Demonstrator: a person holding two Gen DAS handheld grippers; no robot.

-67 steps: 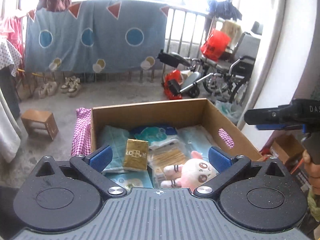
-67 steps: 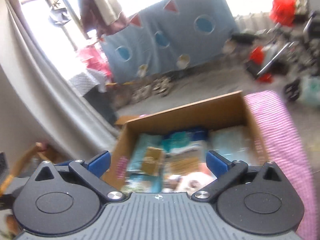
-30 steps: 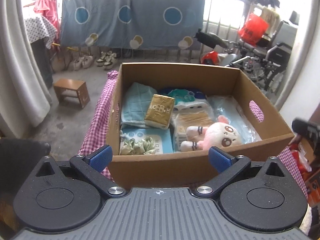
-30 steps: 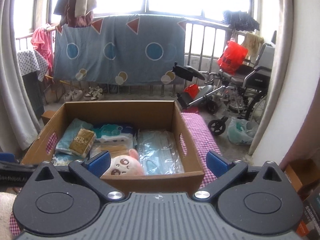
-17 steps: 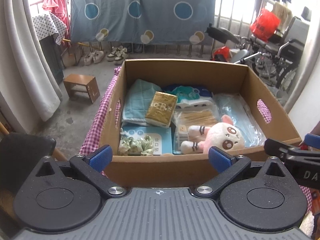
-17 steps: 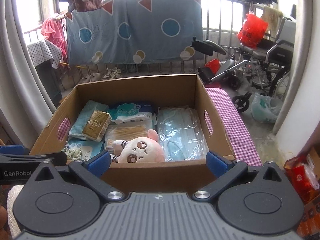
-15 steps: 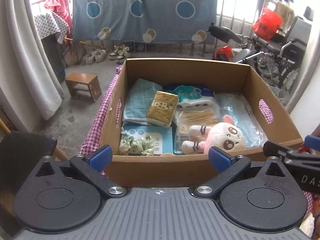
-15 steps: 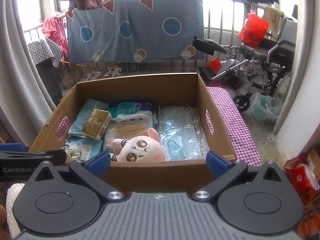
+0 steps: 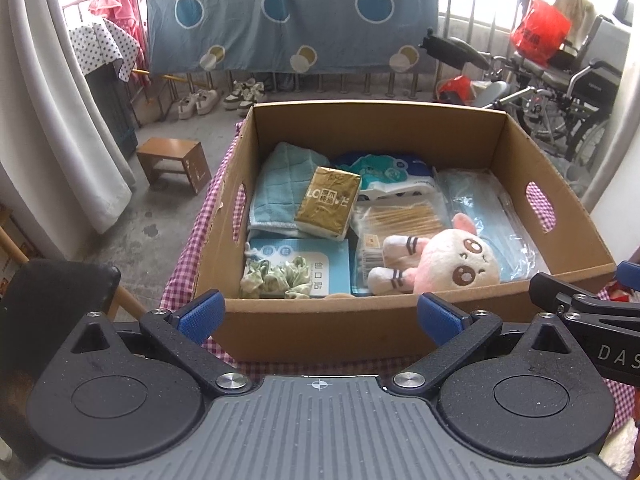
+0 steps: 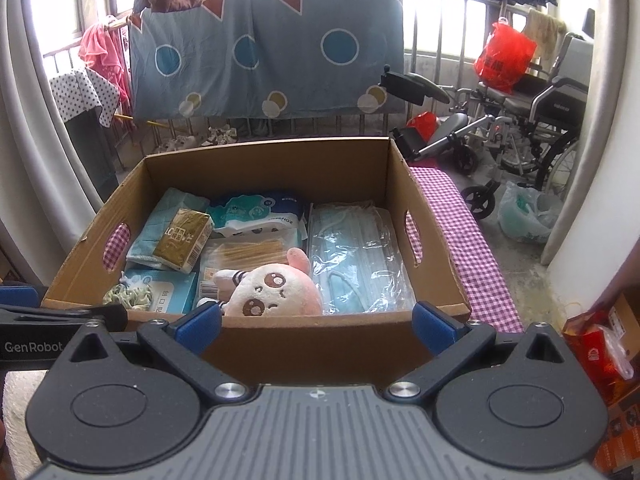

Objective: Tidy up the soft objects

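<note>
Nearest the lens, the left gripper point(image 9: 318, 314) and the right gripper point(image 10: 316, 326) were both spread wide and empty, held just short of the near wall of the cardboard box point(image 9: 328, 326). Over the preceding two seconds both had drawn back from above the box interior and levelled out side by side, so the whole box was now framed; this probably marks a pause between placements, or the task's end.

Inside, against the near wall, lay a green scrunchie point(image 9: 276, 280) on a blue packet point(image 9: 320, 268), and beside them the pink plush toy point(image 9: 452, 266), lying on its side. Farther in sat a bag of cotton swabs point(image 9: 404, 218), a gold tissue pack point(image 9: 328, 202) resting on a folded teal cloth point(image 9: 276, 188), and a sleeve of face masks point(image 10: 356, 256). The box stood on a pink checked cloth point(image 10: 468, 240).
</note>
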